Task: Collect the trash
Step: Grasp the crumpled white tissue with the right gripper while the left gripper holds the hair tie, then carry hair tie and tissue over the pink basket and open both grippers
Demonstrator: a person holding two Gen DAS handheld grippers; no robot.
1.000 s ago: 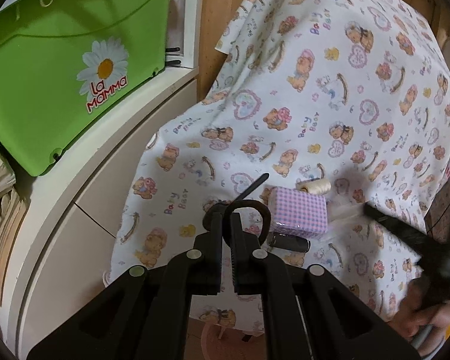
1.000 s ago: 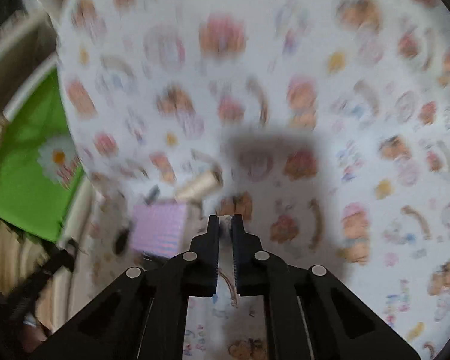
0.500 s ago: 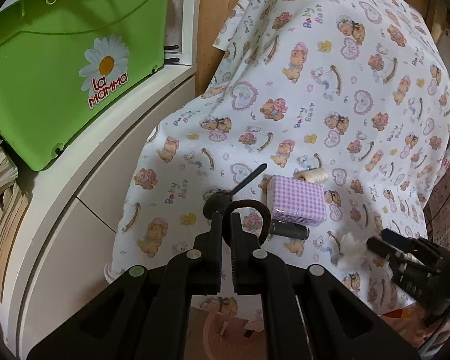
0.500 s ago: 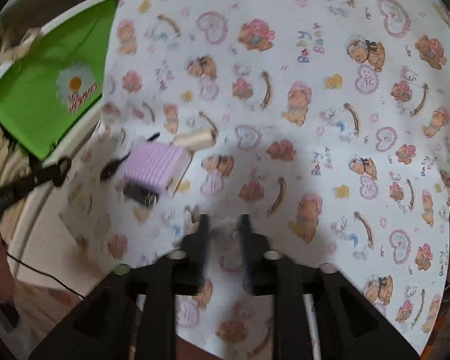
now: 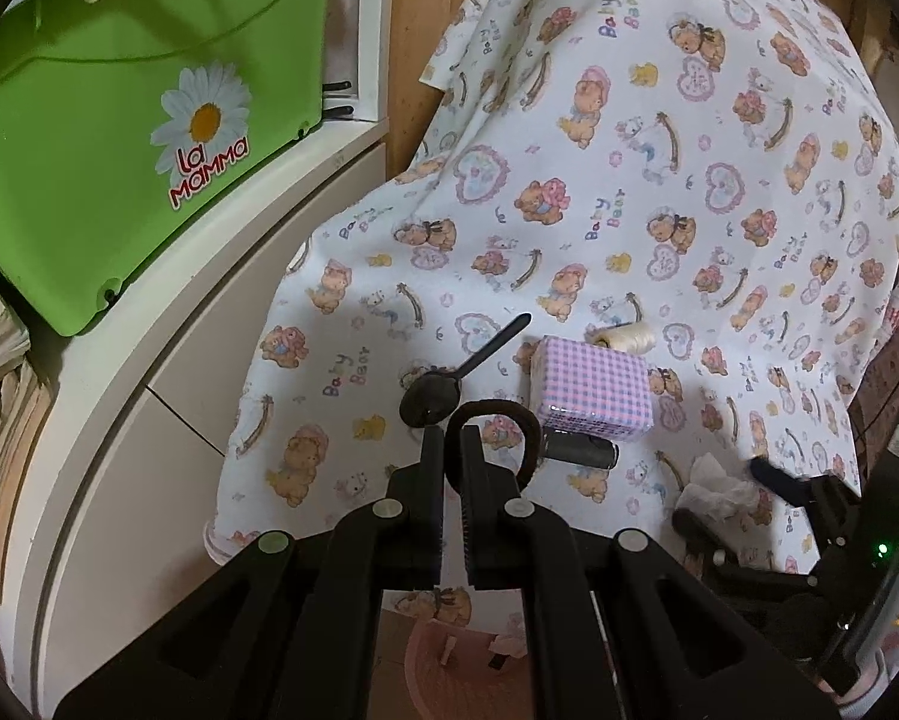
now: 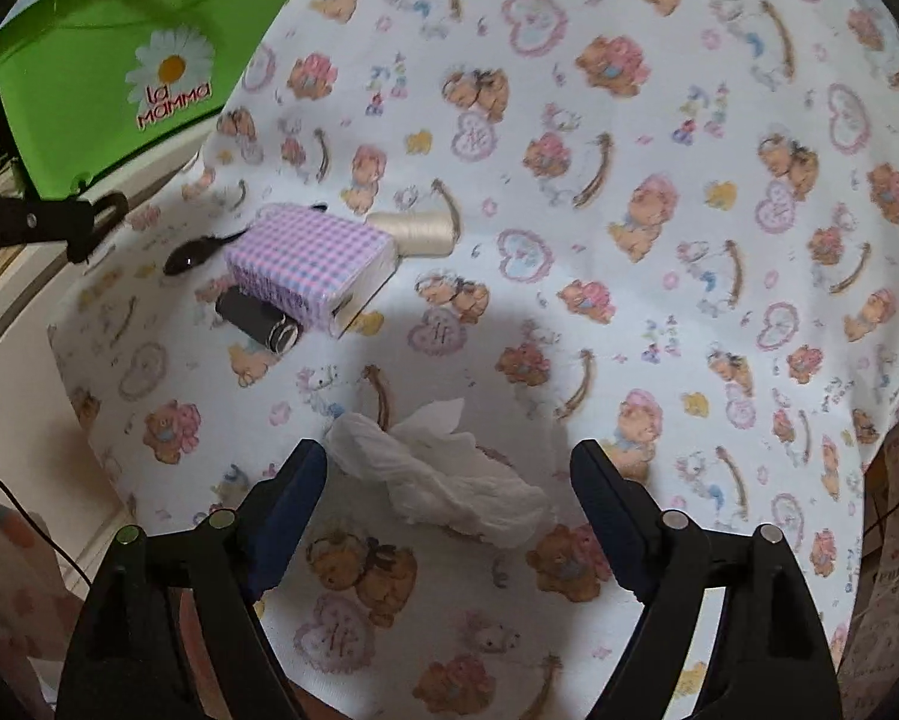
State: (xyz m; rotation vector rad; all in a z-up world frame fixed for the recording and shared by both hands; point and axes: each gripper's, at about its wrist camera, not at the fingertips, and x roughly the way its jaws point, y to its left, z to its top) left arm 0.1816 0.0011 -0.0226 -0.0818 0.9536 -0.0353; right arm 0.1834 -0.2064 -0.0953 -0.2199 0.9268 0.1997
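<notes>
A crumpled white tissue (image 6: 449, 480) lies on the teddy-bear tablecloth (image 6: 659, 138) near its front edge. My right gripper (image 6: 449, 468) is wide open, with one finger on each side of the tissue. The tissue also shows in the left wrist view (image 5: 716, 480), with the right gripper (image 5: 731, 495) around it. My left gripper (image 5: 452, 441) is shut on a dark loop-shaped band (image 5: 509, 420) and is held above the cloth's front left corner.
On the cloth lie a purple checked tissue pack (image 6: 305, 264), a black spoon (image 5: 449, 378), a dark cylinder (image 6: 257, 321) and a cream thread spool (image 6: 416, 231). A green tub (image 5: 107, 150) stands on a white cabinet (image 5: 149, 408) at left. A pink basket (image 5: 449, 660) sits below.
My right gripper has swung back toward the cloth's front edge and opened from shut to wide around the tissue. My left gripper stays shut on the band, almost still.
</notes>
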